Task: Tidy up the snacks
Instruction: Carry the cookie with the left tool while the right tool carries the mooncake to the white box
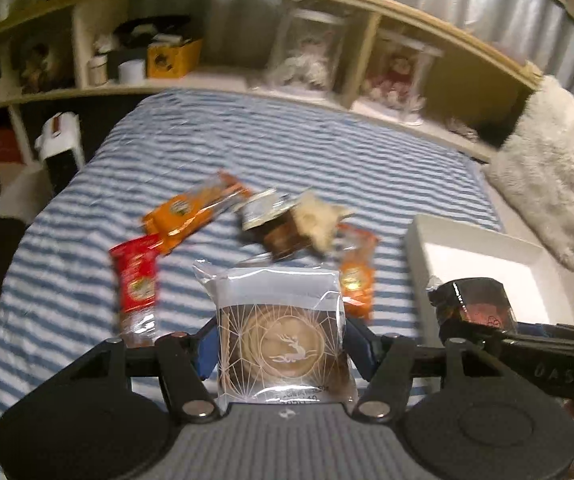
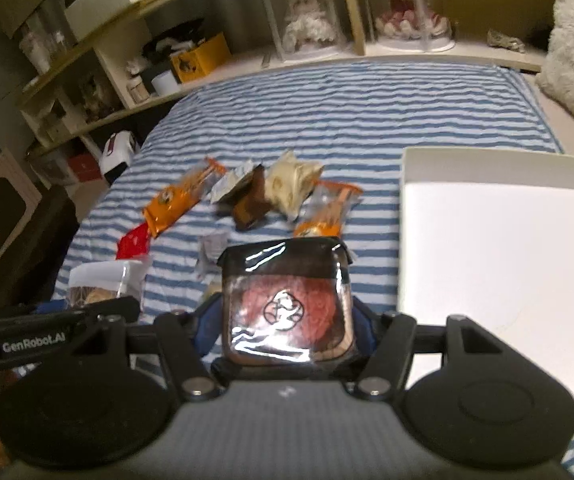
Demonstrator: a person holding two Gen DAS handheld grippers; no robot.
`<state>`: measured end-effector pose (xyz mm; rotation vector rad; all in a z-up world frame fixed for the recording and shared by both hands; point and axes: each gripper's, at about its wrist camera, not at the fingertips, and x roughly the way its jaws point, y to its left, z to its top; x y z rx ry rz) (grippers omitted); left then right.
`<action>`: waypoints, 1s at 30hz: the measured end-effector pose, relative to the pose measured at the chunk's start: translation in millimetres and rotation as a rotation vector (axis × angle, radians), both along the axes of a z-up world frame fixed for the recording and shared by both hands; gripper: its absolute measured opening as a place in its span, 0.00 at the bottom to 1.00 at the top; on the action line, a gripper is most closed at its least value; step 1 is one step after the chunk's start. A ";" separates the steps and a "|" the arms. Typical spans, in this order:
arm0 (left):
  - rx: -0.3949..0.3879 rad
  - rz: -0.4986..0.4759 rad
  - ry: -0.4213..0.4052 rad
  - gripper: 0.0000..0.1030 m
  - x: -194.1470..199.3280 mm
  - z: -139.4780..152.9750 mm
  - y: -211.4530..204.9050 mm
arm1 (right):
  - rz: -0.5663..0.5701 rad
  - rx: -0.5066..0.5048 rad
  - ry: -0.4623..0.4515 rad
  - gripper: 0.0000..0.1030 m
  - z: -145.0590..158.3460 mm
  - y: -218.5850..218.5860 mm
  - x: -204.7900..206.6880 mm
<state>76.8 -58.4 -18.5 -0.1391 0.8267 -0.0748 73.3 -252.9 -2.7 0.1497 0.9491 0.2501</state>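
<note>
While each gripper clamps a pastry by its sides, left gripper (image 1: 283,344) on the silver-wrapped pastry (image 1: 283,336), right gripper (image 2: 287,320) on the dark-wrapped pastry (image 2: 287,304), both above the striped blanket (image 2: 347,112), the slick film and crushable filling likely want gentle side pressure.

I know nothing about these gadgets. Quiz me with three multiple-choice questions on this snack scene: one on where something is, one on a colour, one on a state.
1. Where is the white box relative to the snack pile?
A. to its right
B. to its left
C. under it

2. What colours are the bedspread stripes?
A. red and yellow
B. blue and white
C. green and black

3. What do the left tongs hold?
A. nothing
B. a spoon
C. a silver deer-print packet

Answers: 1 A, the box lies right of the pile in both views. 2 B, blue and white bands cover the bed. 3 C, the packet sits clamped between the fingers.
</note>
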 end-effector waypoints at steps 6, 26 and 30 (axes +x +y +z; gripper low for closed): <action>-0.011 -0.063 -0.005 0.62 8.2 7.5 -46.7 | -0.041 -0.055 -0.033 0.67 15.5 -43.0 -1.2; -0.080 -0.226 0.068 0.63 33.6 -17.0 -217.6 | -0.236 -0.116 -0.011 0.68 7.2 -213.8 -17.0; -0.080 -0.239 0.099 0.63 41.4 -32.2 -239.2 | -0.256 -0.110 0.012 0.68 -5.4 -234.5 -13.0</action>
